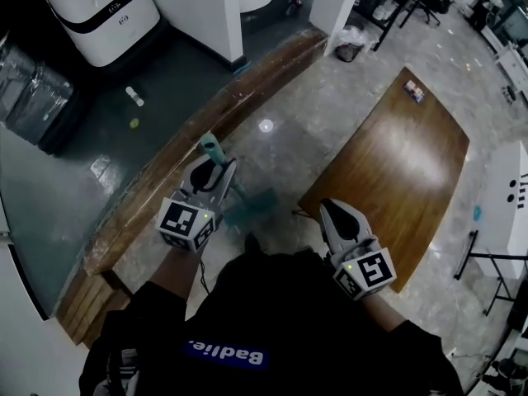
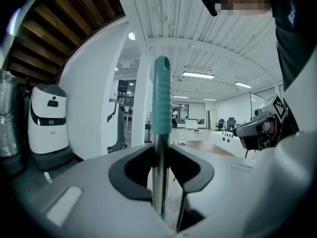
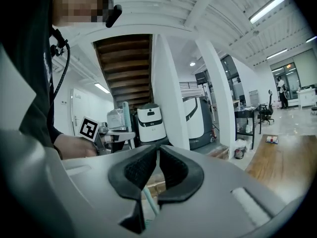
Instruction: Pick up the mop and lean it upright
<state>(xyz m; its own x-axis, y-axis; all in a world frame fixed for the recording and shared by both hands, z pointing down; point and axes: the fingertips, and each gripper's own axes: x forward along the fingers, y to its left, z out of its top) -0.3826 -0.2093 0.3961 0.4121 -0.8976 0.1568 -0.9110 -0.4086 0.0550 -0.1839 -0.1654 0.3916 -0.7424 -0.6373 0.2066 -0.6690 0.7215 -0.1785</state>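
Observation:
The mop stands nearly upright in front of me. Its teal hand grip (image 2: 161, 93) tops a metal pole (image 2: 159, 177), and its teal head (image 1: 252, 209) rests on the stone floor. My left gripper (image 2: 161, 155) is shut on the pole just below the grip, with the grip's tip (image 1: 211, 147) poking out past the left gripper (image 1: 208, 181). My right gripper (image 1: 340, 219) hovers to the right of the mop, apart from it. In its own view the right gripper (image 3: 157, 155) has its pads together and nothing between them. That view also shows the left gripper (image 3: 118, 135) with the mop (image 3: 126, 114).
A long wooden ledge (image 1: 206, 130) runs diagonally ahead of the mop. A brown wooden table (image 1: 396, 172) lies to the right. Beyond the ledge are a white service robot (image 1: 103, 11), a grey bagged bin (image 1: 33, 81), a small bottle (image 1: 134, 96) and white pillars (image 1: 206, 7).

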